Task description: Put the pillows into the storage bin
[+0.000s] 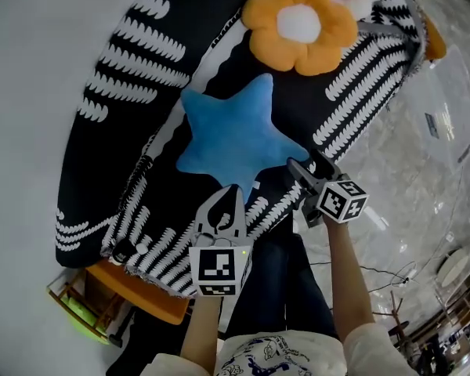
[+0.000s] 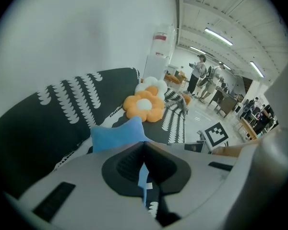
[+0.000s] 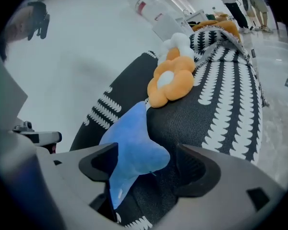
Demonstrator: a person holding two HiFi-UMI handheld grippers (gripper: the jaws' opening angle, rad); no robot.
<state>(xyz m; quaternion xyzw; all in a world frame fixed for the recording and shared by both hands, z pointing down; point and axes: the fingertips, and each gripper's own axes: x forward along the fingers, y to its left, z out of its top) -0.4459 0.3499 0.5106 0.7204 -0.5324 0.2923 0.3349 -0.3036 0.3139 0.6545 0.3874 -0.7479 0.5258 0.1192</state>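
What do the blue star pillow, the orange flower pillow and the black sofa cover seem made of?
Blue star pillow: matte plush, probably stuffed, judging by its puffy rounded points. Orange flower pillow: fuzzy plush with plump petals. Black sofa cover: likely knitted or woven cloth; it drapes in folds.

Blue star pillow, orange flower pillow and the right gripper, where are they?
Blue star-shaped plush pillow [image 1: 233, 135]: head view, middle of the star.
Orange flower-shaped plush pillow [image 1: 299, 23]: head view, its white centre.
Right gripper [image 3: 145, 157]: right gripper view, midway between its open jaws, over one arm of the star.
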